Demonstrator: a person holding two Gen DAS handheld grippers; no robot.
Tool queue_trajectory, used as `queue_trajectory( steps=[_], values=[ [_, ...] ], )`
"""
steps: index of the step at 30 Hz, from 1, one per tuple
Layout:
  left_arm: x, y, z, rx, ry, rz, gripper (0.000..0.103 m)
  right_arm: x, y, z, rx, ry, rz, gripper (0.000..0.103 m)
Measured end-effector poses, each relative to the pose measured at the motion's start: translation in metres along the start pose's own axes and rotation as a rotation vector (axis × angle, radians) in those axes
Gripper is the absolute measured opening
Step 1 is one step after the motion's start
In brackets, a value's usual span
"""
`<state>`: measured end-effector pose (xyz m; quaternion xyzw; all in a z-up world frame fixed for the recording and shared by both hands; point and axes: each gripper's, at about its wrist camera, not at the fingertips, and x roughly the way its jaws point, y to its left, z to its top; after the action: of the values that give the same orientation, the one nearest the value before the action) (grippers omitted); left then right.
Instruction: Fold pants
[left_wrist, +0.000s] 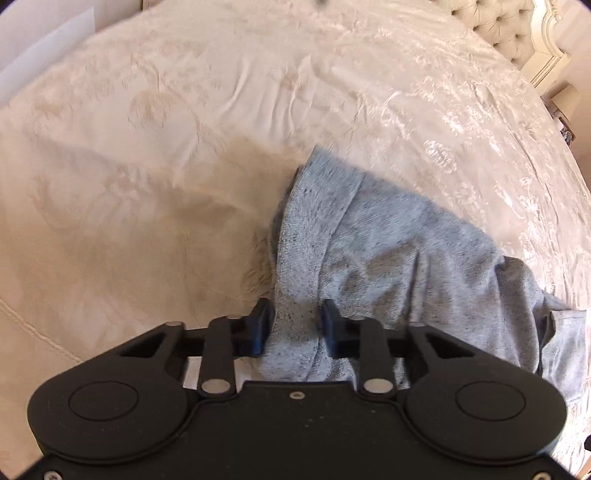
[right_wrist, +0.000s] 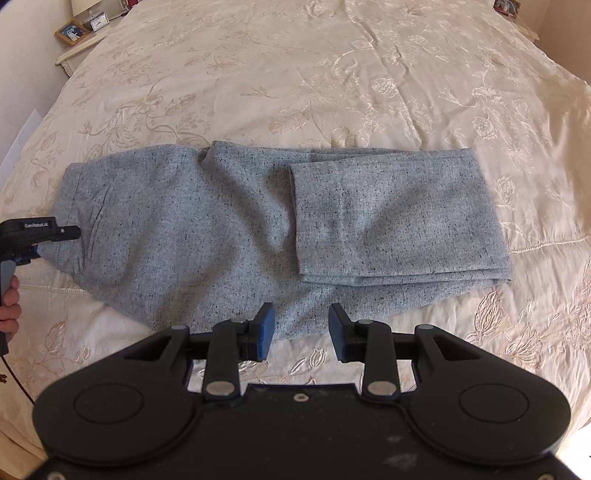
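Observation:
Grey speckled pants (right_wrist: 236, 229) lie on a cream bedspread (right_wrist: 332, 74), legs folded back over themselves on the right side. My left gripper (left_wrist: 293, 325) is shut on the pants (left_wrist: 369, 251) at their waist end; bunched cloth fills the gap between its fingers. It also shows at the left edge of the right wrist view (right_wrist: 37, 236), held in a hand. My right gripper (right_wrist: 301, 330) is open and empty, just above the near edge of the pants.
The embroidered bedspread (left_wrist: 184, 147) spreads all around. A tufted headboard (left_wrist: 495, 26) is at the far right of the left wrist view. A nightstand (right_wrist: 79, 40) with a picture frame and a clock stands at the top left of the right wrist view.

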<state>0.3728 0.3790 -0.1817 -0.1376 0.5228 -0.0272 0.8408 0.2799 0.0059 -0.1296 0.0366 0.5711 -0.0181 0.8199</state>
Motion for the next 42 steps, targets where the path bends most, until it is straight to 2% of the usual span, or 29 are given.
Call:
queue_trajectory(
  steps=[5,8,19,22,28,32,36,40,42],
  values=[
    [-0.031,-0.027,0.008,0.047,-0.059,0.009,0.028,0.001,-0.002,-0.001,0.012,0.01,0.016,0.034],
    [-0.048,-0.045,0.012,0.075,-0.081,0.015,0.019,0.001,-0.006,-0.002,0.021,0.007,0.025,0.034],
    [-0.081,-0.116,0.019,0.118,-0.117,0.046,0.012,0.001,-0.031,-0.009,0.04,-0.012,0.077,0.034],
    [-0.093,-0.147,0.015,0.154,-0.147,0.046,0.007,0.005,-0.043,-0.01,0.04,-0.012,0.102,0.034],
    [-0.115,-0.227,0.001,0.211,-0.199,0.021,0.004,0.012,-0.081,-0.007,0.03,-0.014,0.17,0.034],
    [-0.105,-0.288,-0.013,0.256,-0.202,-0.007,0.004,0.011,-0.12,-0.001,0.042,-0.027,0.202,0.034],
    [-0.076,-0.348,-0.034,0.299,-0.161,-0.047,0.002,0.012,-0.164,0.003,0.066,-0.036,0.213,0.034],
    [-0.026,-0.408,-0.064,0.357,-0.071,-0.05,0.002,0.014,-0.207,0.003,0.101,-0.044,0.189,0.034],
    [0.003,-0.432,-0.081,0.386,0.002,-0.041,0.002,0.015,-0.228,0.002,0.129,-0.043,0.178,0.034]
  ],
)
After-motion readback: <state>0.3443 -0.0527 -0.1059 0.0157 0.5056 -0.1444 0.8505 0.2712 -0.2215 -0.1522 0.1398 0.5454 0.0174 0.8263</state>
